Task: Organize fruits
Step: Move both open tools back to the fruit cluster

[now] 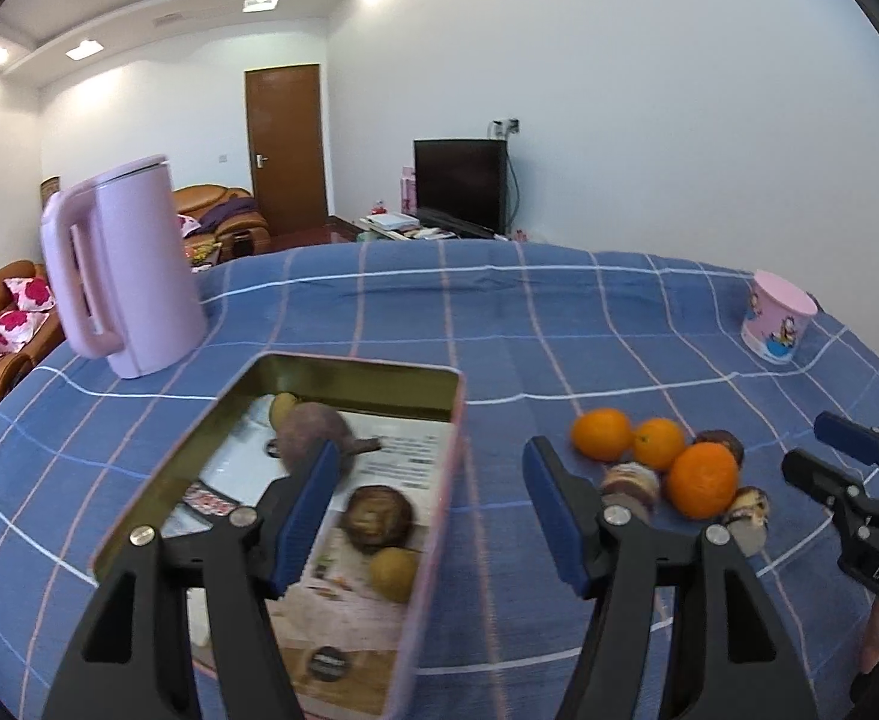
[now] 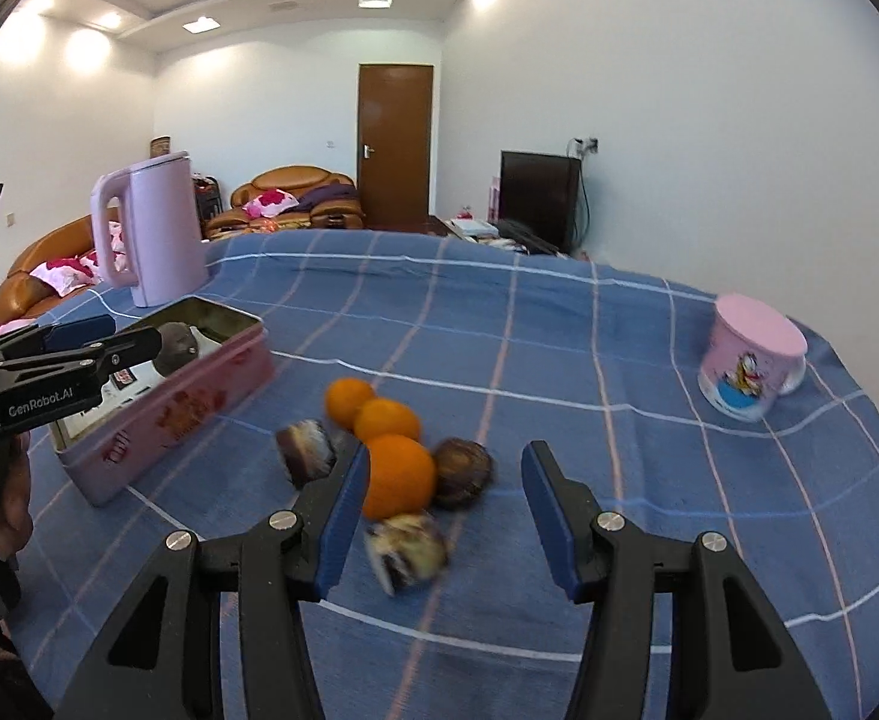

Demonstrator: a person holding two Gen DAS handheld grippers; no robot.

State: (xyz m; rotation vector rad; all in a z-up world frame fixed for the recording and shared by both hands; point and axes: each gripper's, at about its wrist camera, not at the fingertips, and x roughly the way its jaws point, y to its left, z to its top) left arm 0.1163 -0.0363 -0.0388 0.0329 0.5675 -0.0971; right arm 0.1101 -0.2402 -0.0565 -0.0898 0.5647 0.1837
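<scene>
Blue-padded right gripper point(image 2: 439, 510) stands parted and empty over the loose fruit; left gripper point(image 1: 433, 510) likewise, above the pink tin point(image 1: 439, 468); nearest orange point(image 2: 397, 474) looks firm, round, roll-prone; best pinched across its middle.

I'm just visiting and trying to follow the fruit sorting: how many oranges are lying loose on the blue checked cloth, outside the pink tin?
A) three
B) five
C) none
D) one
A: three oranges sit together on the blue cloth, beside the pink tin, with a few darker fruits around them.
</scene>
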